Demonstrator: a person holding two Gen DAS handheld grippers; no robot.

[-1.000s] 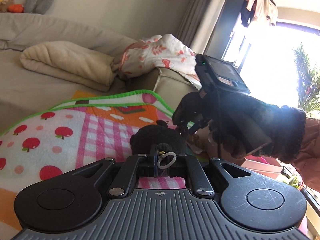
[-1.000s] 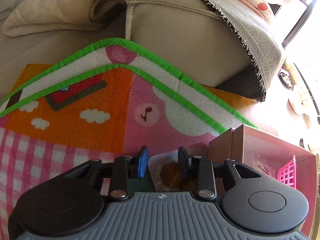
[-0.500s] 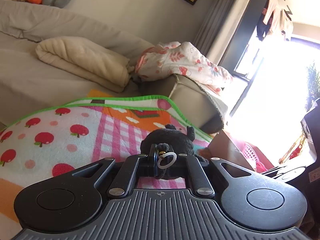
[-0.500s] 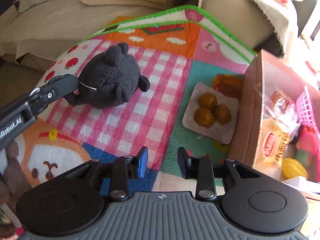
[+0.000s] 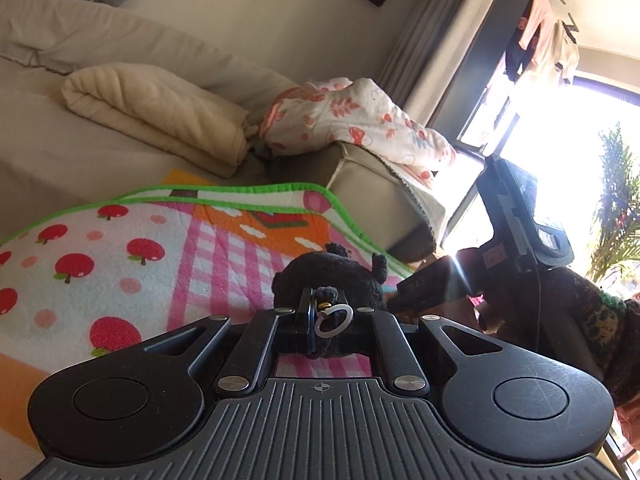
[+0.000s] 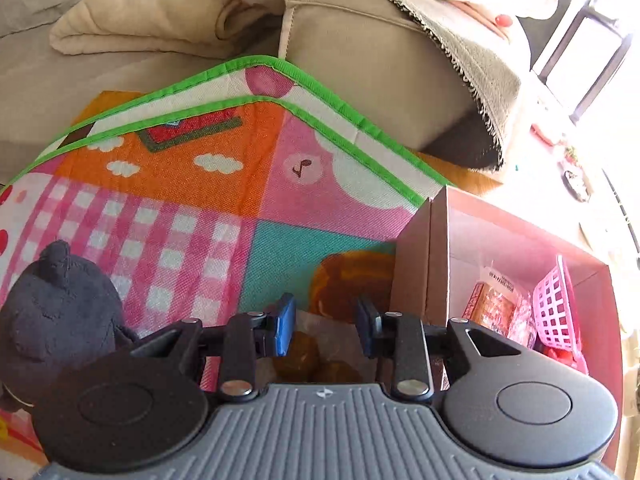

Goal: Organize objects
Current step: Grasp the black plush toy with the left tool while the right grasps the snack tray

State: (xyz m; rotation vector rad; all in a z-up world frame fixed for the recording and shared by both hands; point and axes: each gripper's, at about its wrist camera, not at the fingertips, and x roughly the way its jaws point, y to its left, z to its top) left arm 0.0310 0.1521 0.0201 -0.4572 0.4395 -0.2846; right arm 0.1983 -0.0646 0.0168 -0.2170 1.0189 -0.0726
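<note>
A black plush toy (image 5: pixel 332 280) with a white ring (image 5: pixel 334 320) lies on the colourful play mat (image 5: pixel 120 248). My left gripper (image 5: pixel 326 322) is shut on the plush toy's ring end. The toy also shows at the lower left of the right wrist view (image 6: pixel 52 312). My right gripper (image 6: pixel 324 320) is open, low over a pale pad with brown round pieces (image 6: pixel 300 354), next to an orange-brown piece (image 6: pixel 352 276). The pink cardboard box (image 6: pixel 500 236) stands just to its right. The right gripper shows in the left wrist view (image 5: pixel 516 236).
The box holds a pink basket (image 6: pixel 556 308) and snack packets (image 6: pixel 488 304). A beige sofa arm (image 6: pixel 372 60) with a floral blanket (image 5: pixel 352 120) stands behind the mat. A folded cream blanket (image 5: pixel 152 116) lies on the sofa. A bright window is at the right.
My right gripper has dropped from a high view over the mat down to the pad beside the box, still open. My left gripper keeps its hold on the plush toy.
</note>
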